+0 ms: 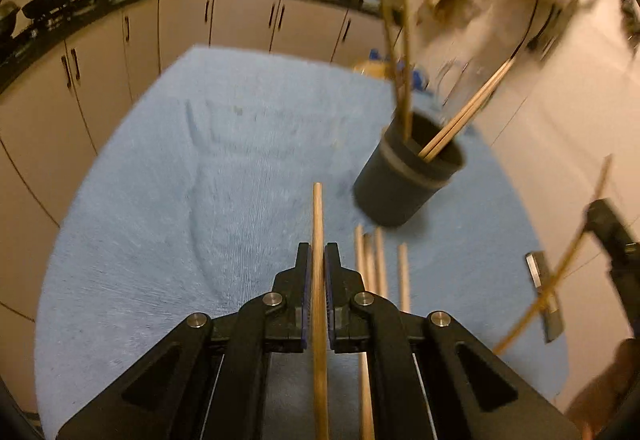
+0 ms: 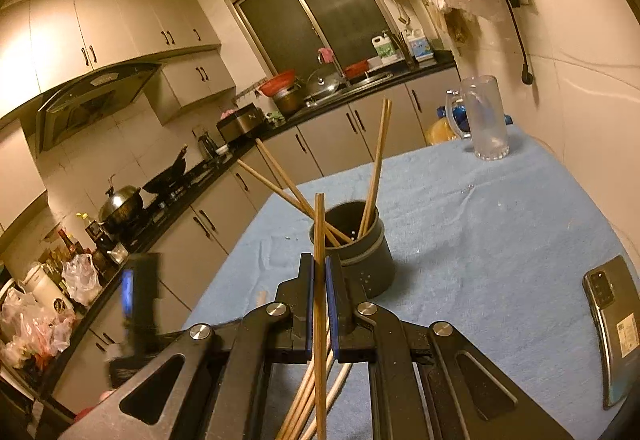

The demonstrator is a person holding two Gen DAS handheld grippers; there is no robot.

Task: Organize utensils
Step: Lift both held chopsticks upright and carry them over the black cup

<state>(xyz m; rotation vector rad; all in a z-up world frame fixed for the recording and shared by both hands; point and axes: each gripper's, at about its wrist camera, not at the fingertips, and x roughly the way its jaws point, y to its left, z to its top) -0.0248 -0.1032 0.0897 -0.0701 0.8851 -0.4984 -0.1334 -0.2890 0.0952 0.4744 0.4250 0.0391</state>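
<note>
My left gripper is shut on a wooden chopstick that points forward over the blue tablecloth. Several loose chopsticks lie on the cloth just right of it. The dark holder cup with several chopsticks stands ahead to the right. My right gripper is shut on another chopstick, its tip just before the cup. More chopsticks lie under that gripper. The right gripper also shows blurred at the left wrist view's right edge.
A glass mug stands at the table's far right corner by the wall. A phone lies on the cloth at the right. Kitchen cabinets and a counter with pots run along the far and left sides beyond the table's edge.
</note>
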